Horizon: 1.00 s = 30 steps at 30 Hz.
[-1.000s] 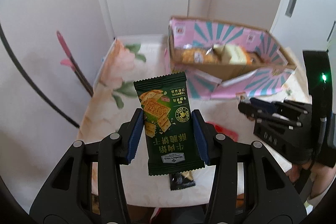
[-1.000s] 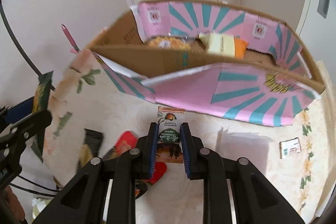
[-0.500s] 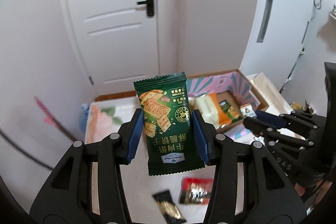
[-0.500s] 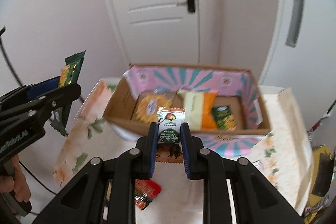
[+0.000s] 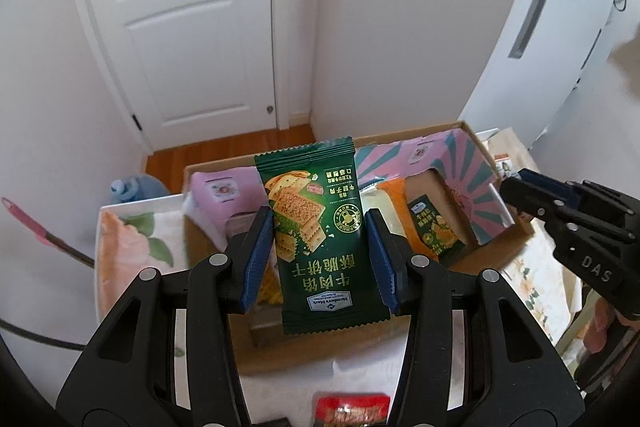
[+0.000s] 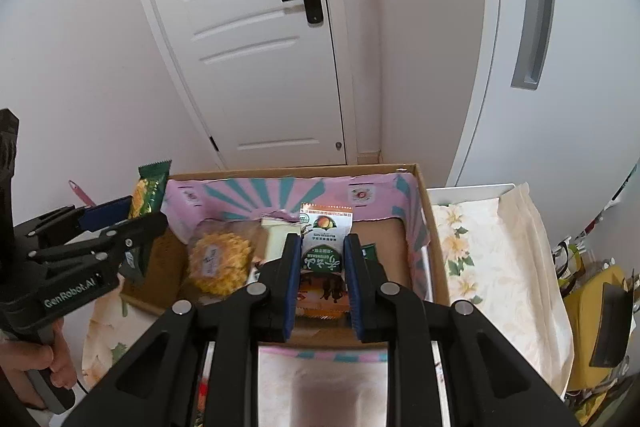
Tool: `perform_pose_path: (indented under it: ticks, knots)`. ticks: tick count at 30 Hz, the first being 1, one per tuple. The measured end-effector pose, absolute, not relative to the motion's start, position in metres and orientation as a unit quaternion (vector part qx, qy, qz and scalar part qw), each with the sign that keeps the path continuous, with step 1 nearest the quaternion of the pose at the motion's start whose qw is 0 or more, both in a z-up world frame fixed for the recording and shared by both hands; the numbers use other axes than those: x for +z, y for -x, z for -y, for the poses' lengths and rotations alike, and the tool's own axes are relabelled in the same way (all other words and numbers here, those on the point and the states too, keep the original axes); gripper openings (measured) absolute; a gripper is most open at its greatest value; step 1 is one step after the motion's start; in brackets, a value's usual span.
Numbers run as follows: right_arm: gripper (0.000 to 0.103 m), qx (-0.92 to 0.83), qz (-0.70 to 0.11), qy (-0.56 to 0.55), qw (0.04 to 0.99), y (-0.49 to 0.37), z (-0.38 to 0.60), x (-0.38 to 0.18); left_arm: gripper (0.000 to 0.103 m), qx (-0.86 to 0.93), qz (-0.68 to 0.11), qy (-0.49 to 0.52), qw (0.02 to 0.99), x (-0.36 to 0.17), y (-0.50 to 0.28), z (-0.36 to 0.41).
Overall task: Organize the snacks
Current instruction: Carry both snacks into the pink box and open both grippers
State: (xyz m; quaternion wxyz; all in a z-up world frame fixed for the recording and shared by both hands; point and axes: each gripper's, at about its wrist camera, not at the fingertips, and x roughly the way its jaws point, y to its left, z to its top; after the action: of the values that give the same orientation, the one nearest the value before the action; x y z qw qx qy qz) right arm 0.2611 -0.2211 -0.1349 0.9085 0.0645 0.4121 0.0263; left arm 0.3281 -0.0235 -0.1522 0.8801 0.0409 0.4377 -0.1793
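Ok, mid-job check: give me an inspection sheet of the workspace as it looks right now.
Surface: floral tablecloth, mostly covered by the box.
Job's things: cardboard box with pink lining holds a yellow round snack, a pale packet and a green packet.
Clutter: red packet on the cloth before the box.
Grippers: left claw shut on green cracker packet; right claw shut on orange fruit packet; both over the box.
Cables: dark cable at left.
Surroundings: white door, blue bottle behind the table.

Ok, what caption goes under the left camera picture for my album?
Left hand-held gripper holds a green cracker packet above the cardboard box of snacks.
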Motion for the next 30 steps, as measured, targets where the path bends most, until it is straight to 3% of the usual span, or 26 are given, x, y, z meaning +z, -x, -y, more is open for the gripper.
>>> perform_pose_path:
  ticks: [8,10,11,28,29,30]
  knots:
    - [0.02,0.034,-0.432,-0.064,0.899,-0.289,0.236,-0.149,0.045,-0.174,-0.473,-0.044,0.863,-0.178,-0.355,0.041]
    - [0.02,0.036,-0.435,-0.065,0.897,-0.293,0.237,-0.152,0.074,-0.163,-0.478,-0.057,0.861,-0.183,-0.358,0.044]
    - [0.02,0.037,-0.437,-0.064,0.896,-0.293,0.237,-0.154,0.103,-0.152,-0.478,-0.064,0.863,-0.184,-0.358,0.045]
    - [0.02,0.08,-0.493,-0.085,0.862,-0.33,0.242,-0.179,0.102,-0.112,-0.454,-0.04,0.883,-0.158,-0.326,-0.004]
    - [0.024,0.085,-0.495,-0.09,0.86,-0.333,0.242,-0.182,0.102,-0.108,-0.453,-0.039,0.884,-0.156,-0.324,-0.007]
    - [0.043,0.083,-0.496,-0.089,0.86,-0.334,0.241,-0.184,0.102,-0.106,-0.452,-0.037,0.885,-0.154,-0.322,-0.01]
